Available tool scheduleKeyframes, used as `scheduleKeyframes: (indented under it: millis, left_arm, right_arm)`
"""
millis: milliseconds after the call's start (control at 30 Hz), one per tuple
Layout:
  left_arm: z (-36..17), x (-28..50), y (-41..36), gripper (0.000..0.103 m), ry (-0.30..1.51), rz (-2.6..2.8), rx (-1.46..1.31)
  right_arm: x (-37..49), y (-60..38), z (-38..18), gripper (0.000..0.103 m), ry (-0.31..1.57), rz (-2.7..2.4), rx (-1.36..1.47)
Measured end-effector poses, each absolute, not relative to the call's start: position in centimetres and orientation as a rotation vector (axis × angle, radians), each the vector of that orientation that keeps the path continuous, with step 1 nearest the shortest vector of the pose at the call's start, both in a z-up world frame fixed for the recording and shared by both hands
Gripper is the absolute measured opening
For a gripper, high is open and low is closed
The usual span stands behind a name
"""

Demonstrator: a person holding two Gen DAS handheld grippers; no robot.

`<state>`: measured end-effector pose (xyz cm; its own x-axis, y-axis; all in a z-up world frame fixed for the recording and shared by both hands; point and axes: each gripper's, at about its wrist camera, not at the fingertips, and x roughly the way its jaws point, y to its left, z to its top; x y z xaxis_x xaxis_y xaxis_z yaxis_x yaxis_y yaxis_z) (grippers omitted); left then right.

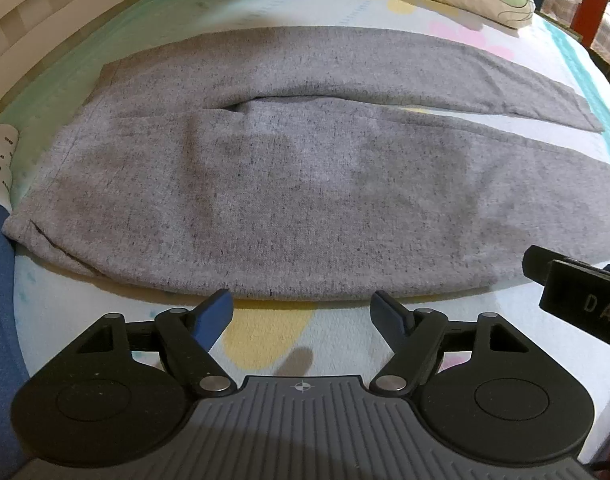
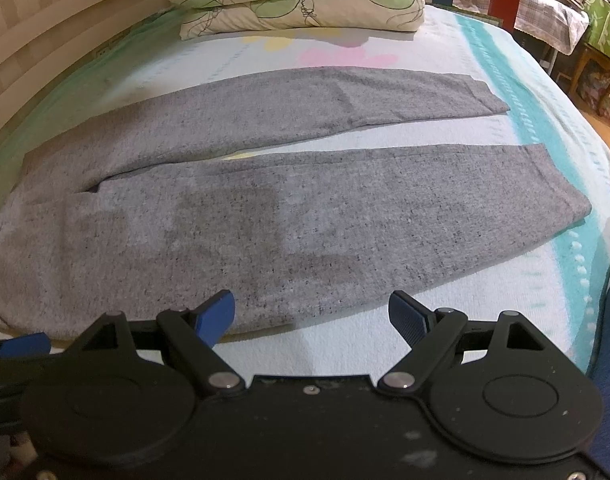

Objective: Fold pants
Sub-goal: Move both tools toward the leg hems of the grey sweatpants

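Observation:
Grey heathered pants lie flat on the bed, waistband to the left, both legs spread apart and running right. They also show in the right wrist view, with the near leg's cuff at the right. My left gripper is open and empty, just short of the pants' near edge by the hip. My right gripper is open and empty, at the near edge of the near leg. Part of the right gripper's body shows at the right of the left wrist view.
The bed has a pastel patterned sheet. Folded floral pillows lie at the far end. A slatted wooden headboard runs along the left. The person's blue-clad leg and sock are at the left; furniture stands beyond the bed's right edge.

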<state>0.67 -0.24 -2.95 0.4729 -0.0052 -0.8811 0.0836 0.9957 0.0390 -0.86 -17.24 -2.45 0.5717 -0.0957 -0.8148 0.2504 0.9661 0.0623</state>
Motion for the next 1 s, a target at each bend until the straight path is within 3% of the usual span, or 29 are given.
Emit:
scheduleKeyframes:
  millis: [67,300,367,833,1000]
  left_arm:
    - [-3.1,0.6,-0.4,0.065,1.067,-0.063,0.094]
    - [-4.3,-1.0,-1.3,0.053,0.934,-0.141,0.285]
    - [-5.0,-1.6,-1.5,0.045,0.888,-0.179,0.351]
    - [-8.7,-2.5,-2.3,0.044,0.82,-0.31,0.481]
    - [-9.1,-2.5,-2.7,0.044,0.787,-0.322,0.516]
  right_arm:
    - [-1.0,-17.4,-2.4,0.089,0.931,-0.207,0.184]
    - [-2.2,-18.6,-2.9,0.088,0.811,-0.247,0.213]
    - [-2.3,-19.3,-3.5,0.084,0.801,-0.268,0.21]
    - [-1.4,-27.9,-7.3,0.081,0.749,-0.459,0.2]
    - [-0.6,-31.2,-8.4,0.073,0.765,-0.511,0.284]
